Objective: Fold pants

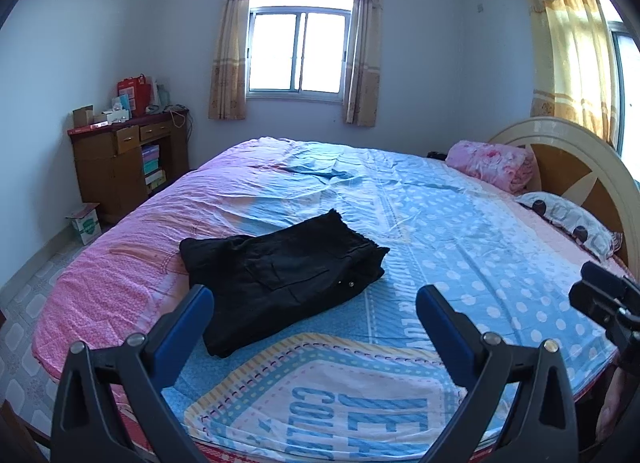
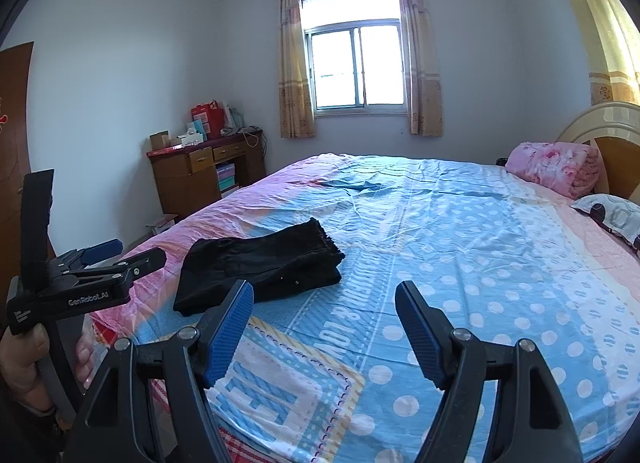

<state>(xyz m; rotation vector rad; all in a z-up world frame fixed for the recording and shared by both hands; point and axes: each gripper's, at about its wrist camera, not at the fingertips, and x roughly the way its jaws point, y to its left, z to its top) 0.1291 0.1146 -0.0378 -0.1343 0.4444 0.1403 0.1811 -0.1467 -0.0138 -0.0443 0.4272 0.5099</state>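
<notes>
Black pants (image 1: 280,271) lie folded into a compact rectangle on the bed's pink and blue sheet (image 1: 440,223), left of centre. They also show in the right wrist view (image 2: 260,267). My left gripper (image 1: 314,295) is open and empty, raised just in front of the pants. My right gripper (image 2: 324,291) is open and empty, above the sheet to the right of the pants. The left gripper's body shows at the left edge of the right wrist view (image 2: 100,259), held by a hand.
A folded pink blanket (image 1: 488,163) and a patterned pillow (image 1: 568,223) lie by the headboard (image 1: 560,143) at the right. A wooden desk (image 1: 128,155) with boxes stands against the far left wall. A window (image 1: 300,51) is behind the bed.
</notes>
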